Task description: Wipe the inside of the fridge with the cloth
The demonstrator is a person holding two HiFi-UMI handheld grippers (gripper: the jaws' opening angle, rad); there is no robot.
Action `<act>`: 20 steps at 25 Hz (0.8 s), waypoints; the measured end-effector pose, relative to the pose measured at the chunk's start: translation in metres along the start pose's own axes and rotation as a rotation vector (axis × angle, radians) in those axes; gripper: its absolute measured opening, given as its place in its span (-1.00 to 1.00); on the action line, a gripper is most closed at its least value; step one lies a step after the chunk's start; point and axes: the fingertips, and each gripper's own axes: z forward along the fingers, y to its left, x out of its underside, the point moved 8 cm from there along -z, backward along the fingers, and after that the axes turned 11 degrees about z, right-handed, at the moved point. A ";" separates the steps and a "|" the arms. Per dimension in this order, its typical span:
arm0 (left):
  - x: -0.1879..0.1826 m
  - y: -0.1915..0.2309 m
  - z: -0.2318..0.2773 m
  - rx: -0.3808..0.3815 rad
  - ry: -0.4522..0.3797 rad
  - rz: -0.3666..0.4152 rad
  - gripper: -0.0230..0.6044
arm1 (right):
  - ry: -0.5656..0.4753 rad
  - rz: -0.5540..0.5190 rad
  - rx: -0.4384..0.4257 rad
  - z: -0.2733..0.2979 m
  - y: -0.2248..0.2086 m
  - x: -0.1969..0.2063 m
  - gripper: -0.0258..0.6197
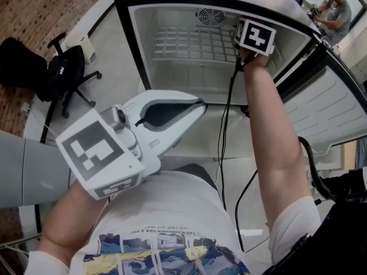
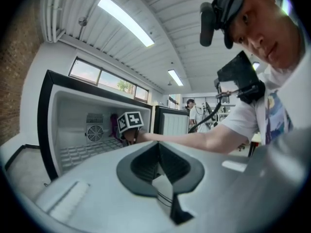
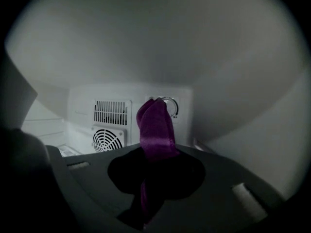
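Cloth, purple, is pinched in the right gripper, whose fingers are closed tight on its lower part. The free end sticks up and forward past the tips. It sits deep inside the fridge, near the back wall, in front of the control dial and just right of the round fan grille. Whether the cloth touches the wall, cannot tell. In the head view the right arm reaches straight into the open compartment, with the marker cube at the upper right of the cavity, above the wire shelf. A black cable hangs down from that gripper along the forearm. Fridge door is swung open at right. Left gripper is held outside the fridge, in front of the person's chest, its fingers brought together at the tips with nothing between them. Black office chair stands on the floor at left. Another person sits in the far right background.
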 end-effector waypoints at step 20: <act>0.005 0.005 -0.035 -0.083 0.001 -0.051 -0.91 | 0.054 -0.040 -0.183 -0.001 0.079 0.009 -0.75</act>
